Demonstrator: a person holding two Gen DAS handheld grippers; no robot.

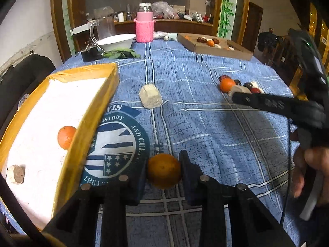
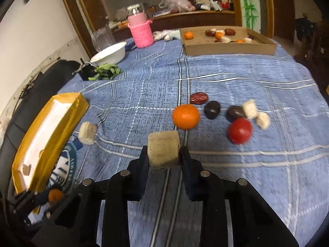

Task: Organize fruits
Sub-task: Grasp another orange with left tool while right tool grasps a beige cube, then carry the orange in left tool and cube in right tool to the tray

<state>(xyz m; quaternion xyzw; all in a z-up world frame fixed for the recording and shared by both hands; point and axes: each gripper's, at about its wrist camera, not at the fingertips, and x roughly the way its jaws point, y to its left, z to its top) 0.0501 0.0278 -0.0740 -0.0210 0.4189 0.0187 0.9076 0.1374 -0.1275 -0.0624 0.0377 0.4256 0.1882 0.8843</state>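
Observation:
My left gripper (image 1: 163, 169) is shut on an orange (image 1: 163, 170), held just right of the yellow-rimmed white tray (image 1: 96, 111). The tray holds another orange (image 1: 66, 137) and a beige chunk (image 1: 16, 174). My right gripper (image 2: 163, 154) is shut on a beige cube (image 2: 163, 150) above the blue cloth. Beyond it lie an orange (image 2: 186, 116), a red fruit (image 2: 239, 130), a red date (image 2: 198, 98), two dark fruits (image 2: 212, 109) and pale chunks (image 2: 249, 109). A loose beige chunk (image 2: 87, 133) lies near the tray (image 2: 47, 142); it also shows in the left wrist view (image 1: 150, 98).
A cardboard tray (image 2: 230, 48) with more fruit stands at the far right. A white bowl (image 2: 109, 54), green leaves (image 2: 107, 71), a pink-sleeved jar (image 2: 140, 32) and a clear pitcher (image 2: 101, 37) stand at the far left. The right gripper's body (image 1: 277, 105) crosses the left wrist view.

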